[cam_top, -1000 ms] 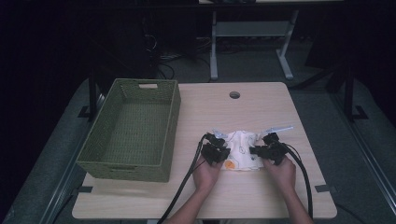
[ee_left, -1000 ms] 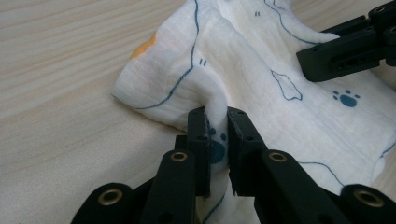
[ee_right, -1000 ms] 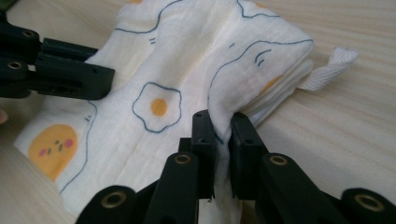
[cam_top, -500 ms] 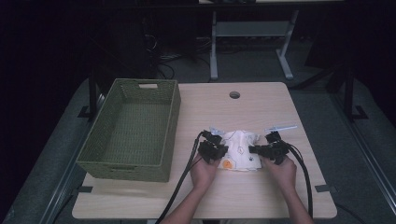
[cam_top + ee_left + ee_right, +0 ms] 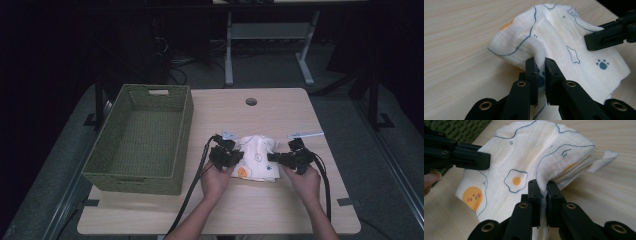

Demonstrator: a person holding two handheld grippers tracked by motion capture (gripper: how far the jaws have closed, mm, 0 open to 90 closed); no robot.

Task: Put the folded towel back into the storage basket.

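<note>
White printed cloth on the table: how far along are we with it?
Done: both grips are made, the left gripper and right gripper each shut on the folded white cloth with egg and paw prints. In hand: holding it bunched above the wooden table. Left, probably: moving it into the green woven basket.

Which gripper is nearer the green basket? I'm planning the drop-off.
Left. The left gripper grips the cloth beside the basket; the right gripper holds the cloth's far side.

The cloth's (image 5: 564,32) lower edge is hidden behind the left gripper (image 5: 540,72); the counter's (image 5: 280,210) near edge is partly covered by the forearms.
</note>
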